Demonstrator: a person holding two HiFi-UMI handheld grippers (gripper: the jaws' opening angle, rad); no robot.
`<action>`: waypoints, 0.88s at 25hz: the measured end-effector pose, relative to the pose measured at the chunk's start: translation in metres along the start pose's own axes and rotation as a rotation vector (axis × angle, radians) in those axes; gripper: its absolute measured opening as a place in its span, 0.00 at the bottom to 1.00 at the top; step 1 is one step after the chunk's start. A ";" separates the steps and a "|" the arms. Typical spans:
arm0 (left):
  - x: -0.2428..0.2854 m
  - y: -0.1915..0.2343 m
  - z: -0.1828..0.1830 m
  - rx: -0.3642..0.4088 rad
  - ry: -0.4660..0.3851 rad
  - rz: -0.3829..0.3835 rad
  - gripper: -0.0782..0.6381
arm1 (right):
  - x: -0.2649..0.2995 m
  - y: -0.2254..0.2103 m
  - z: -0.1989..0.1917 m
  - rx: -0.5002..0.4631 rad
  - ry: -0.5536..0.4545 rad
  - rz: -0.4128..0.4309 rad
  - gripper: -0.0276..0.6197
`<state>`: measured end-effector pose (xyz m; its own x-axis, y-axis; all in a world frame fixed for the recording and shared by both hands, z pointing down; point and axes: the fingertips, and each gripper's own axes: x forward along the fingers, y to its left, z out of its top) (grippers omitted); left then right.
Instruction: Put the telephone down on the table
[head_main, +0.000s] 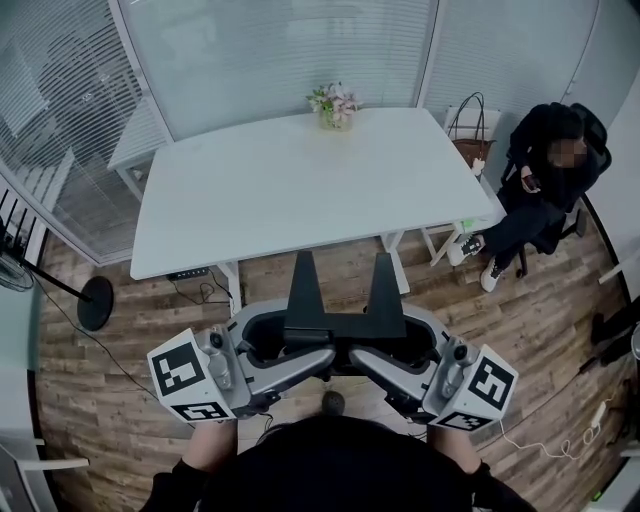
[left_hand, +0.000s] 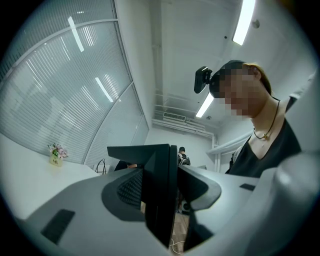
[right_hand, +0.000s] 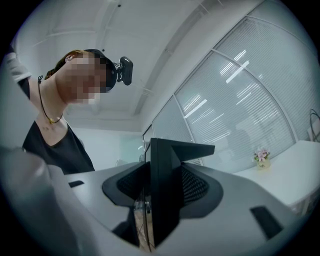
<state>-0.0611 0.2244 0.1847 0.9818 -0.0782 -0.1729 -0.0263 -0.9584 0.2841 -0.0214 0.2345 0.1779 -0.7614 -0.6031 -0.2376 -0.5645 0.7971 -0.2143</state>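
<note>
The telephone (head_main: 345, 318) is a black piece with two tapering arms that point toward the white table (head_main: 300, 190). It hangs over the wooden floor, short of the table's near edge. My left gripper (head_main: 305, 345) is shut on its left end, my right gripper (head_main: 385, 345) on its right end. In the left gripper view the flat black telephone (left_hand: 159, 190) stands upright between the grey jaws of the left gripper (left_hand: 165, 200). The right gripper view shows the same telephone (right_hand: 167, 190) clamped in the right gripper (right_hand: 160, 200).
A small vase of flowers (head_main: 334, 104) stands at the table's far edge. A person in black (head_main: 545, 190) sits at the right end, beside a chair with a bag (head_main: 470, 130). A fan base (head_main: 95, 300) and cables lie on the floor at the left.
</note>
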 end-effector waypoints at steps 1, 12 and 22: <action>0.003 0.003 0.000 -0.001 0.000 0.002 0.40 | 0.000 -0.004 0.000 0.002 0.001 0.001 0.37; 0.009 0.011 -0.005 -0.005 0.001 0.034 0.40 | -0.003 -0.016 -0.003 0.026 0.005 0.025 0.37; 0.010 0.005 -0.001 0.010 -0.006 0.025 0.40 | -0.005 -0.011 0.002 0.002 0.001 0.028 0.37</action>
<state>-0.0507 0.2195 0.1856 0.9797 -0.1039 -0.1712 -0.0529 -0.9587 0.2794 -0.0106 0.2285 0.1793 -0.7774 -0.5805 -0.2421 -0.5423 0.8137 -0.2093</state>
